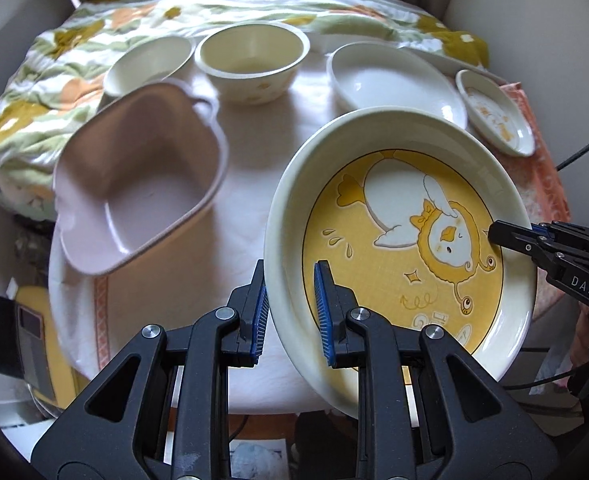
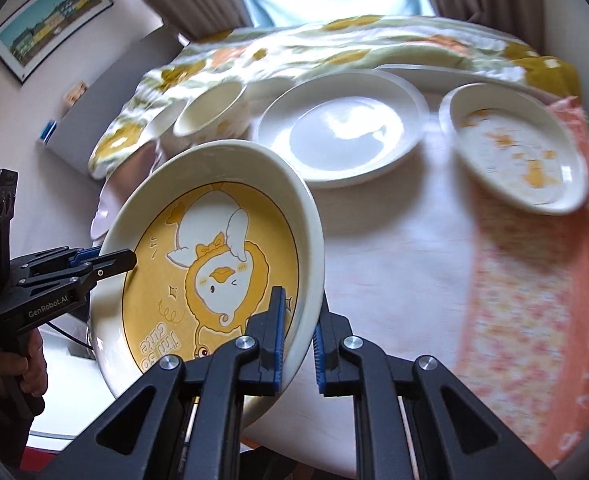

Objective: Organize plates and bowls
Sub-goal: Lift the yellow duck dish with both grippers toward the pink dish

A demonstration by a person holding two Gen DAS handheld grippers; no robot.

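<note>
A yellow duck plate (image 1: 398,248) with a cream rim is held tilted above the table; it also shows in the right wrist view (image 2: 210,264). My left gripper (image 1: 290,312) is shut on its left rim. My right gripper (image 2: 298,340) is shut on its right rim, and shows at the right of the left wrist view (image 1: 506,236). On the table stand a pink square dish (image 1: 134,188), a cream bowl (image 1: 254,64), a smaller cream bowl (image 1: 150,64), a white plate (image 2: 342,124) and a small patterned plate (image 2: 518,156).
The round table (image 1: 254,168) has a white cloth with an orange patterned strip (image 2: 534,288) at the right. A flowered blanket (image 1: 54,80) lies behind the dishes. Curtains and a window are at the back.
</note>
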